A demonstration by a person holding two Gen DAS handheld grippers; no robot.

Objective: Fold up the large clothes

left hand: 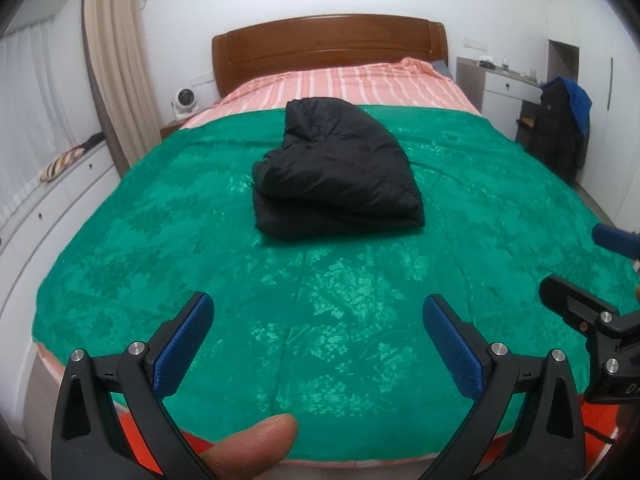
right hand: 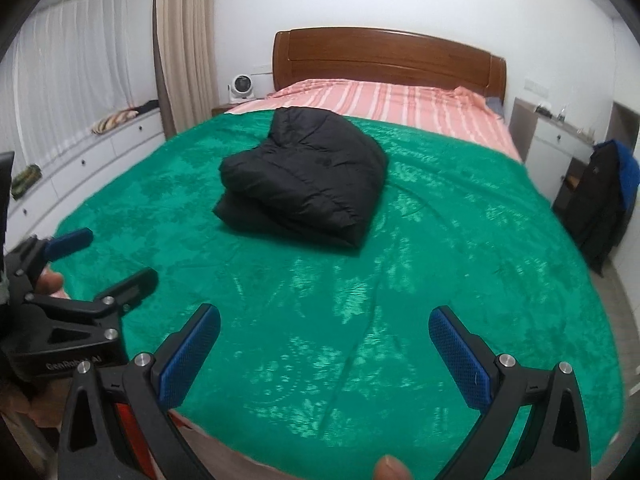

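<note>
Over the green bedspread (left hand: 160, 248) I am holding my left gripper (left hand: 318, 344) spread wide and empty; the folded black jacket (left hand: 340, 184) is lying mid-bed, well ahead, unobstructed; my right gripper (right hand: 324, 356) is gaping too, empty.

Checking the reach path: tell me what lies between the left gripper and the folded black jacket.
Only bare green bedspread lies between the left gripper and the black jacket; the left wrist view shows this.

Soft even indoor light; fisheye bending, dark vignetted corners
</note>
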